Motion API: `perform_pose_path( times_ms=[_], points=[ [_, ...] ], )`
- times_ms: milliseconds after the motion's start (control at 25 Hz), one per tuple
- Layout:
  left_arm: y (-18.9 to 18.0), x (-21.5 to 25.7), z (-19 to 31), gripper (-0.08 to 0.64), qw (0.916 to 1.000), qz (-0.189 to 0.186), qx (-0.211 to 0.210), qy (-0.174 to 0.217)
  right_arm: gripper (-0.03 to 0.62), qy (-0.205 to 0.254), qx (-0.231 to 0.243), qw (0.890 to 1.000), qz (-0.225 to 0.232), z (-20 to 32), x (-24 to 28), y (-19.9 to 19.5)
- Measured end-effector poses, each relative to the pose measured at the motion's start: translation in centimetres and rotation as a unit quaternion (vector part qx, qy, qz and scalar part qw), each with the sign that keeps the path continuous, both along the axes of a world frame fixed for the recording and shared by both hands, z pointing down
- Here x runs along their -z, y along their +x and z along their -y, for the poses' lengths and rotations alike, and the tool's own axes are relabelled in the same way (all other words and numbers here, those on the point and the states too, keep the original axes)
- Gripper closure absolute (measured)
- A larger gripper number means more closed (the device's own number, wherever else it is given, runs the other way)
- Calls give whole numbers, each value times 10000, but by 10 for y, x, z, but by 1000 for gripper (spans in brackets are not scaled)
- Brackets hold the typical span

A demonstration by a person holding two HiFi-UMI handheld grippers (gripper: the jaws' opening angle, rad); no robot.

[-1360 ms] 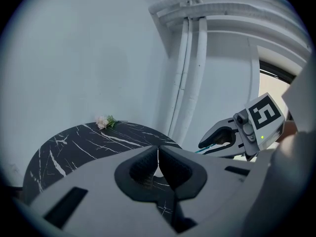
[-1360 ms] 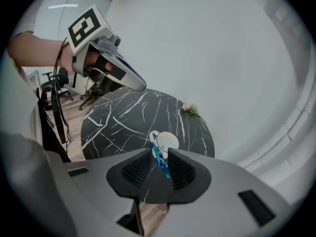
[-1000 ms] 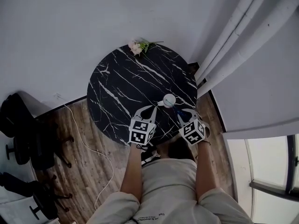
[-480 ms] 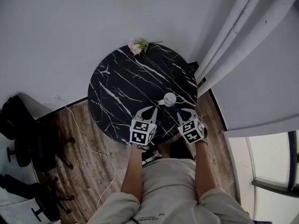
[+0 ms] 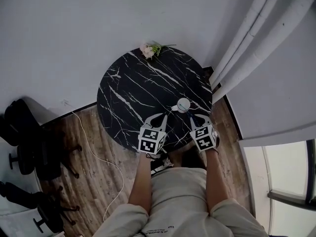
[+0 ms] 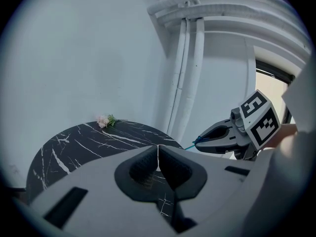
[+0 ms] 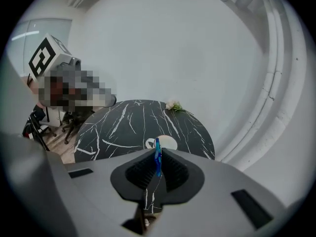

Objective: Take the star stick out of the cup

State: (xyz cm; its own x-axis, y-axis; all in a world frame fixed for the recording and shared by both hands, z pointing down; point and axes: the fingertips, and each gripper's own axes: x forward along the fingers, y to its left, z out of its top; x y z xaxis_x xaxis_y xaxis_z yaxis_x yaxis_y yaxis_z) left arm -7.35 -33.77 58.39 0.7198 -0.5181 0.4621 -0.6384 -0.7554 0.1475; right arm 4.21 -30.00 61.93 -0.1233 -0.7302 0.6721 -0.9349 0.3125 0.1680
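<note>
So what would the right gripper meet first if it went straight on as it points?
Most likely the white cup, just beyond the right gripper, which is shut on the blue star stick. Depth is unclear; it could pass over the rim.

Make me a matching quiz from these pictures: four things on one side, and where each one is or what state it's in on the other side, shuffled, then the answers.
Things:
1. cup
2. flowers
3. blue stick
4. left gripper

Places or states:
A. lying at the far edge of the table
B. clamped in the right gripper
C. shut, with nothing between the jaws
D. standing on the table just ahead of the right gripper

Pairs: 1-D, 2-A, 3-B, 4-C
</note>
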Motion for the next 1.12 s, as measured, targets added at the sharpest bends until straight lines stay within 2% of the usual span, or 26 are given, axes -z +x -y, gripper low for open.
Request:
perform_pose_path(
  times_ms=[400, 1120],
  points=[
    [-3, 2, 1, 537, 10000, 5, -13, 24, 546, 88, -142, 9997, 175, 2, 6, 0],
    [5, -5, -6, 537, 9998, 102, -154, -39, 546, 140, -302, 9993, 163, -3, 15, 9]
  ],
)
